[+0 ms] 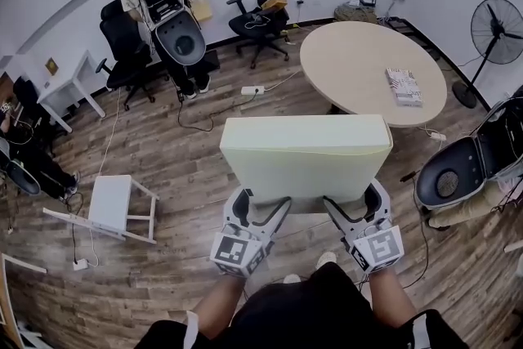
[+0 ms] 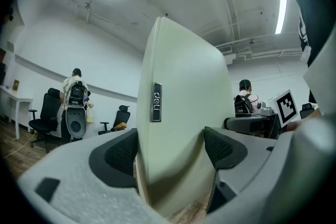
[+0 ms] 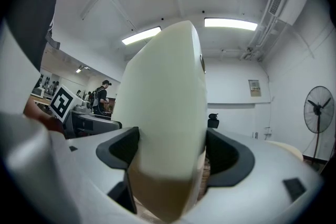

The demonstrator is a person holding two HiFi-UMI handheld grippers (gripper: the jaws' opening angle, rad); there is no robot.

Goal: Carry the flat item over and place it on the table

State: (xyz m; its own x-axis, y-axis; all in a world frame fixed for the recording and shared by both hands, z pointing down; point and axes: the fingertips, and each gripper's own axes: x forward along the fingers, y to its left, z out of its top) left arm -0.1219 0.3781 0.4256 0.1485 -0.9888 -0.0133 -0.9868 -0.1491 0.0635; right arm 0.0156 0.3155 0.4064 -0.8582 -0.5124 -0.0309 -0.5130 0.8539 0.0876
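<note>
The flat item is a pale cream-green slab (image 1: 306, 157), held nearly level above the wooden floor in front of me. My left gripper (image 1: 263, 210) is shut on its near left edge, and my right gripper (image 1: 353, 207) is shut on its near right edge. In the left gripper view the slab (image 2: 181, 123) stands between the dark pads (image 2: 122, 153) and carries a small grey label. The right gripper view shows the slab (image 3: 163, 113) filling the gap between both pads (image 3: 125, 147). The round beige table (image 1: 359, 65) lies ahead to the right.
A patterned stack (image 1: 404, 86) lies on the table's right side. A standing fan (image 1: 495, 35) is at far right, office chairs (image 1: 263, 8) and a person (image 1: 159, 8) stand at the back wall, and a white side table (image 1: 110, 204) lies tipped at the left. Cables cross the floor.
</note>
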